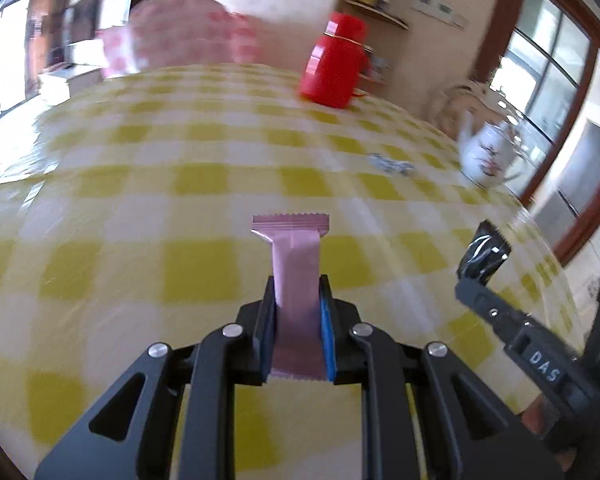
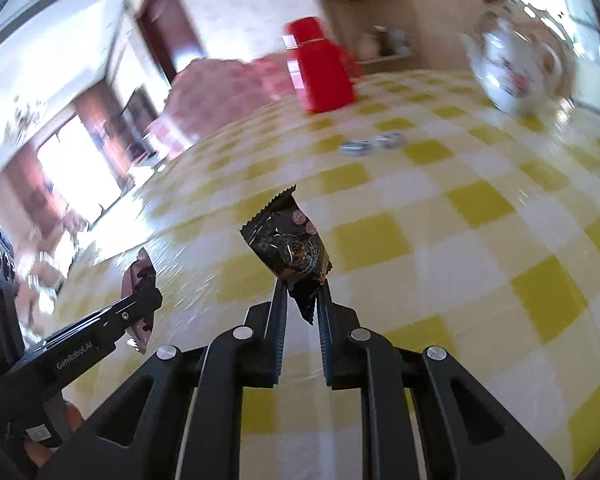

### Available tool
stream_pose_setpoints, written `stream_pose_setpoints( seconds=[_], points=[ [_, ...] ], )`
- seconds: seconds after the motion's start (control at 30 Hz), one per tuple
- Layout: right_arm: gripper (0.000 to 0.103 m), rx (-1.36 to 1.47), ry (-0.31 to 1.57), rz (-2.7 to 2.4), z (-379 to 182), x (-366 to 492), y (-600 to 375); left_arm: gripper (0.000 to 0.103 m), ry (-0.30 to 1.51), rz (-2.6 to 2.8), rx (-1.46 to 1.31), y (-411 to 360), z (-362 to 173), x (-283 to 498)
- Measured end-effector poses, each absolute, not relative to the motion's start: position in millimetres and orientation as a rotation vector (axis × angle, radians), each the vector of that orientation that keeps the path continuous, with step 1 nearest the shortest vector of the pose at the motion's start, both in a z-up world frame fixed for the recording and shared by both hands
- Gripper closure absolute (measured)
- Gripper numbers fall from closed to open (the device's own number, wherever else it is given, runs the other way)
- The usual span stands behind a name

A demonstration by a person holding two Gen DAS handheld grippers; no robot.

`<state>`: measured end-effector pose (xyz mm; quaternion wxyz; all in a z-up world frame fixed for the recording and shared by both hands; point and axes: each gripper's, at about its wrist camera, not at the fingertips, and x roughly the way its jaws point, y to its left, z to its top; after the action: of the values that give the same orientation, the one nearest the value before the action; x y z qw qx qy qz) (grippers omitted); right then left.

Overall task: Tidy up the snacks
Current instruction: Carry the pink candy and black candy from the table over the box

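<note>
Left wrist view alone shows the pink snack bar [image 1: 296, 256] face-on, clamped in the left gripper [image 1: 298, 300], long axis pointing up-frame. The right gripper [image 2: 302, 300] clamps a black snack packet [image 2: 292, 248], tilted toward upper left.

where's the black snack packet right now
The black snack packet is clamped in the right gripper, above the checked tablecloth, nearer than the red container.

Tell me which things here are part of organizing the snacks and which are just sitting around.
Part of the job:
- pink snack packet, held in the left gripper
- black snack packet, held in the right gripper
- small wrapped sweets, probably

Just lying about:
- red canister
- white teapot
- checked tablecloth
</note>
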<state>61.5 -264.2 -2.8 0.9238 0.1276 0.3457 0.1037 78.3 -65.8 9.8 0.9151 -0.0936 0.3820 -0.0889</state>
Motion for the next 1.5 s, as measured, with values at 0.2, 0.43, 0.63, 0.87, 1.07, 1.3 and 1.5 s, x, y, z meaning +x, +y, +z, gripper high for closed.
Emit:
stream_pose_setpoints(
  seconds=[0.2,0.43,0.63,0.87,1.07,1.3,1.5],
  points=[
    [0.088,0.170,0.702,0.250,0.3,27.8,-223.7,0.084,0.758,-0.150,-0.200,-41.2,6.4,38.4],
    [0.088,0.204,0.686,0.226,3.0,-13.2,-225.9,0.084,0.732,-0.162,-0.204,-39.5,12.8,13.7],
    [0.088,0.211,0.671,0.200,9.1,-58.5,-224.1,0.084,0.713,-0.169,-0.177,-35.3,22.4,-26.9],
    [0.088,0.211,0.642,0.209,14.8,-116.9,-209.1,0.083,0.676,-0.178,-0.147,-19.0,44.6,-78.1],
    [0.088,0.181,0.601,0.239,31.2,-155.6,-186.5,0.083,0.631,-0.176,-0.116,3.4,69.1,-126.3],
    [0.088,0.100,0.531,0.329,61.4,-198.5,-141.1,0.083,0.600,-0.161,-0.080,39.1,84.7,-173.6],
    [0.088,0.034,0.508,0.434,71.7,-219.4,-95.3,0.083,0.607,-0.118,-0.035,81.4,80.0,-201.4]
  ],
)
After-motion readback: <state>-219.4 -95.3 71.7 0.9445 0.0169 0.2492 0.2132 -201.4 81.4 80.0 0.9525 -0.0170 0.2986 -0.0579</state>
